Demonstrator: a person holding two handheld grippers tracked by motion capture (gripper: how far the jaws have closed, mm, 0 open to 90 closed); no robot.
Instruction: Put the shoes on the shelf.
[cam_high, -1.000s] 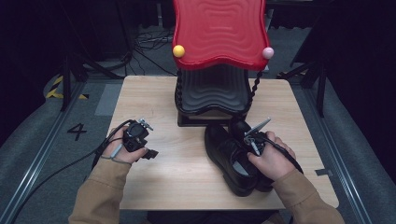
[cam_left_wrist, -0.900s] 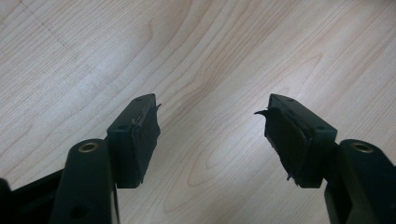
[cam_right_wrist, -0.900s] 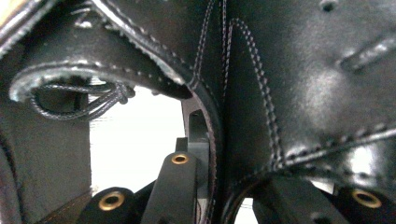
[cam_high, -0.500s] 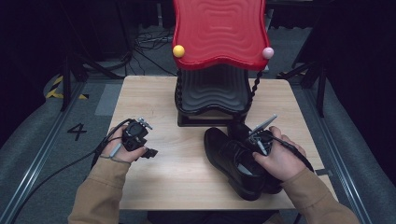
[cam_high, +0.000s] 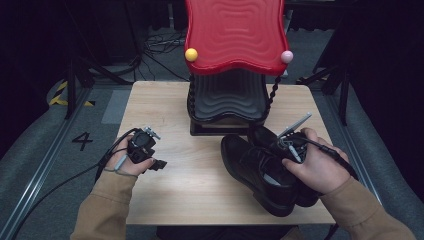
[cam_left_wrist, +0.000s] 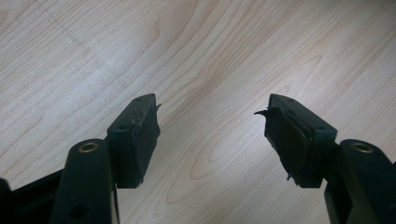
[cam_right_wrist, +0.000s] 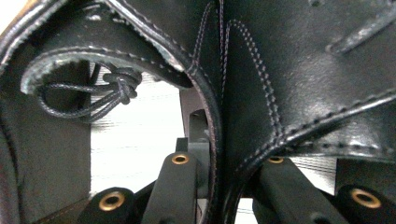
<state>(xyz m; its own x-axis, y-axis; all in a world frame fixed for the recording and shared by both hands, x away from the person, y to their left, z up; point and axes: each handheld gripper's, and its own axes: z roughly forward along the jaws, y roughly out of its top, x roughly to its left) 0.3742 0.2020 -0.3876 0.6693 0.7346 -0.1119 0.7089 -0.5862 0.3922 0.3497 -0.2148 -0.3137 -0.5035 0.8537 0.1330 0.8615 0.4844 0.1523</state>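
R claw (cam_high: 280, 145) pinching black shoe (cam_high: 260, 175) at collar — L claw (cam_left_wrist: 212, 135) spread, well apart.

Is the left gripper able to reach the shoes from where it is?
Probably yes. The left gripper stands open over bare table, and nothing lies between it and the black shoes. The right gripper already pinches one shoe's leather edge, so it might crowd that side.

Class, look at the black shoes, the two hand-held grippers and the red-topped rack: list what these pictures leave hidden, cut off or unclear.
- Right hand-held gripper: pad tips hidden by the shoe's collar in the right gripper view; in the high view the hand covers it.
- Second shoe: mostly hidden behind the front shoe and hand, high view.
- Rack: shelves shadowed under its red top; contents unclear.
- Left hand-held gripper: body cut off by the bottom edge.
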